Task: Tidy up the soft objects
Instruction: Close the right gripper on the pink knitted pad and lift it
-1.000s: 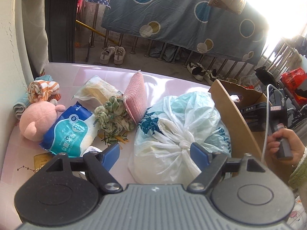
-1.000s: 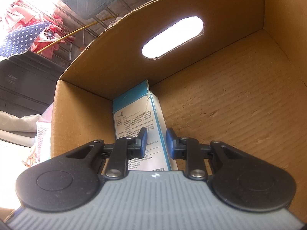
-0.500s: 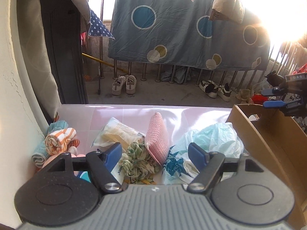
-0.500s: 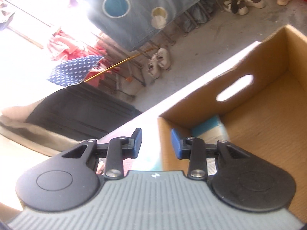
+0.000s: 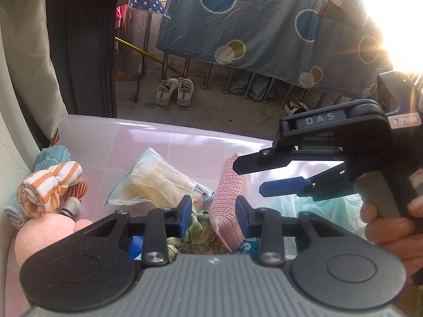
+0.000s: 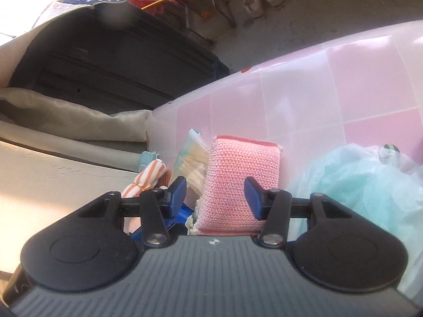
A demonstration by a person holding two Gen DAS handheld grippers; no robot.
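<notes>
While the pink knitted sponge (image 6: 238,185) stands on its edge among the pile on the pink tiled table (image 6: 357,84), the right gripper (image 6: 215,192) sits w/ jaws spread wide, one finger each side of the sponge, not touching it and holding nothing. Sponge's long axis runs roughly away from the left cam and up; its broad face looks toward the right cam.

From the left cam the right gripper (image 5: 251,177) comes in from the right, fingers pointing left at the sponge (image 5: 228,200), upper tip just over its top end. Left gripper (image 5: 212,216) also open, empty, jaws either side of the sponge's near end w/ gaps both sides.

Just left of the sponge: a clear bag of yellowish stuff (image 5: 158,182), flat on the table. Below it a green patterned cloth (image 5: 201,227), touching the sponge's base, probably (partly hidden). Far left: orange-striped rolled towel (image 5: 47,187), pink plush toy (image 5: 45,237). Right of sponge: pale green plastic bag (image 6: 364,185), close beside.
</notes>
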